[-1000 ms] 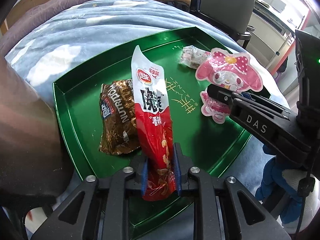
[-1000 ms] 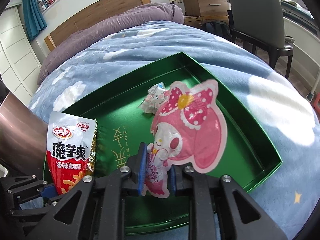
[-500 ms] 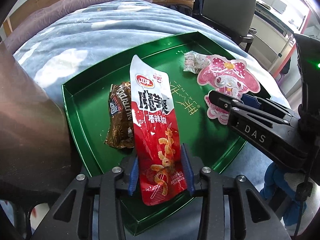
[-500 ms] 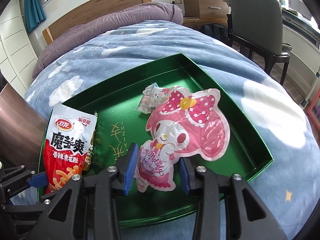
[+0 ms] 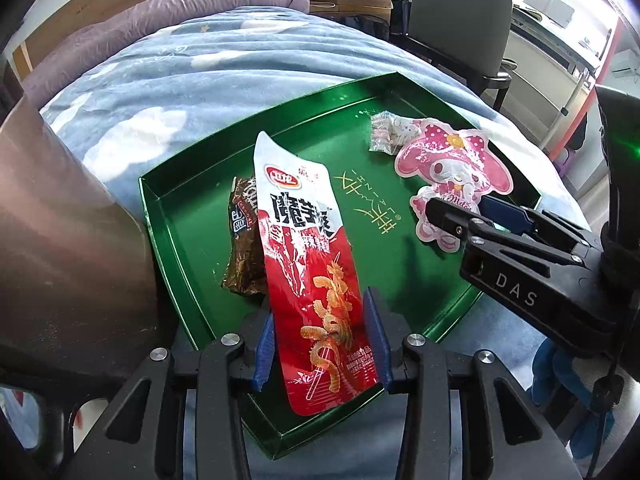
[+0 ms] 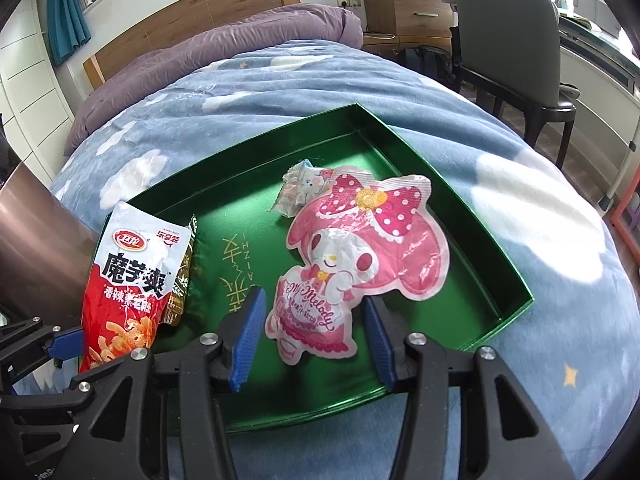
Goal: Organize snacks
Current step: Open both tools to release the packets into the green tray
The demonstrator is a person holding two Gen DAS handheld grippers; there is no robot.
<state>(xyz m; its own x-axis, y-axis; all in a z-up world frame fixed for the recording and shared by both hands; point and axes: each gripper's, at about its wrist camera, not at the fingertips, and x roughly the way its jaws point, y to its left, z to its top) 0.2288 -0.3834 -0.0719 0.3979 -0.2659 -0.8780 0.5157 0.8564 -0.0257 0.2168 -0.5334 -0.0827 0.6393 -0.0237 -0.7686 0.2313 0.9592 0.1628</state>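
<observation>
In the left wrist view, the left gripper (image 5: 322, 346) is standing spread, its blue pads (image 5: 264, 350) flanking the red snack bag (image 5: 310, 276) without pinching it. The bag is lying partly on the brown packet (image 5: 244, 240) at about 10 o'clock from it, and its lower end is overhanging the near rim of the green tray (image 5: 176, 240). That overhang is the risk: if the gripper pulls back while a pad is brushing the film, the bag could slide off onto the blue blanket (image 5: 192, 80). The right gripper is reaching in from 3 o'clock.

In the right wrist view, the right gripper (image 6: 312, 336) is likewise spread wide, both pads clear of the pink character pouch (image 6: 356, 256), which is resting flat inside the tray (image 6: 472, 232). A small clear candy wrapper (image 6: 298, 192) is sitting at 11 o'clock from the pouch, touching or slightly under its edge. Here the danger is smaller, though a careless retreat could be snagging the pouch's lower edge and dragging it over the near rim. The tray is sitting on soft bedding, so pressing on a rim could tilt it and shift everything.
</observation>
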